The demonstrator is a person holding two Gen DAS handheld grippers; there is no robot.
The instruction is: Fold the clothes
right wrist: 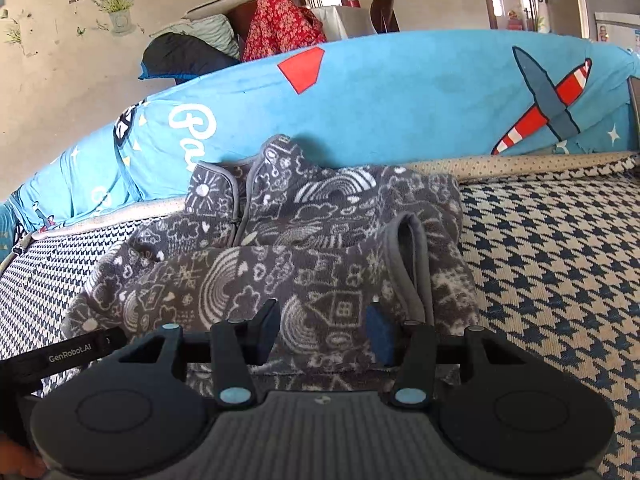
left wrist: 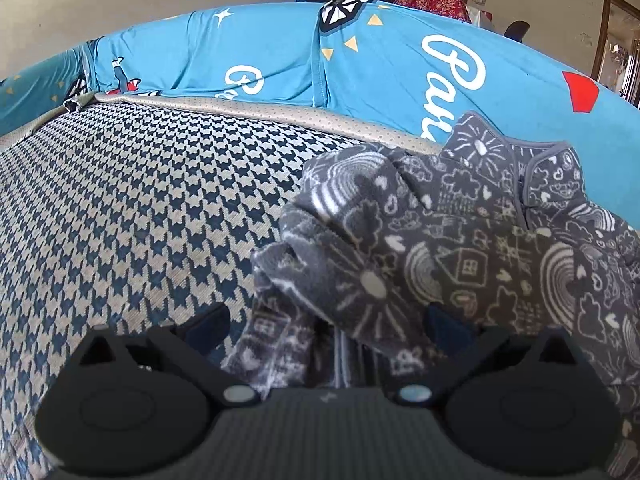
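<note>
A grey fleece garment with white doodle prints lies crumpled on the houndstooth cover, its grey-trimmed collar toward the blue bedding. In the left wrist view its left edge bunches up and drapes between the wide-apart fingers of my left gripper, which is open; the fabric partly hides the right finger. In the right wrist view the garment lies folded across itself, a trimmed sleeve cuff on its right side. My right gripper hovers open at its near edge, the fingers straddling the house print.
The houndstooth cover spreads to both sides of the garment. A bright blue quilt with a plane print rises like a wall behind it. Dark and red clothes pile up beyond. A black bar marked GenRobot.AI shows at lower left.
</note>
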